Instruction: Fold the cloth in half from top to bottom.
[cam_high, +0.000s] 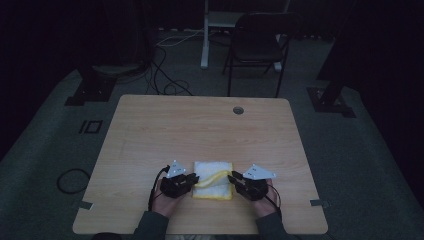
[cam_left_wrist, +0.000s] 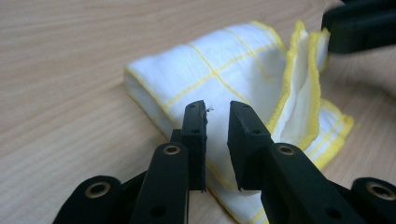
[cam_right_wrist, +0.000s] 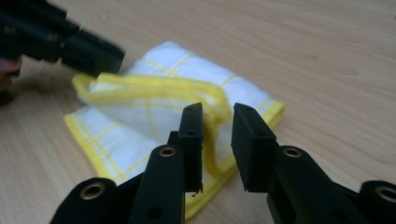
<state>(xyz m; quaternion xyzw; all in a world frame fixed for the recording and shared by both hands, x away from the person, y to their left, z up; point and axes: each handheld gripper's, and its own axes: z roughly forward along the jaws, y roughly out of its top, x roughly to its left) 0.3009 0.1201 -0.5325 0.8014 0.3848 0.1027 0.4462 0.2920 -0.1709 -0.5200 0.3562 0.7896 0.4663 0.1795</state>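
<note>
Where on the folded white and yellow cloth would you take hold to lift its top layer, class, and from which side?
Grip the raised yellow hem of the cloth's loose top flap. That hem stands up off the layer beneath, so a jaw could probably slip under it. Come in low from the cloth's right side, where the right claw already faces the hem with jaws apart.

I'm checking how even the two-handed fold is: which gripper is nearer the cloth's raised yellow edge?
Neither clearly. The left gripper is at the cloth's left side, the right gripper at its right; the raised yellow edge runs between them.
</note>
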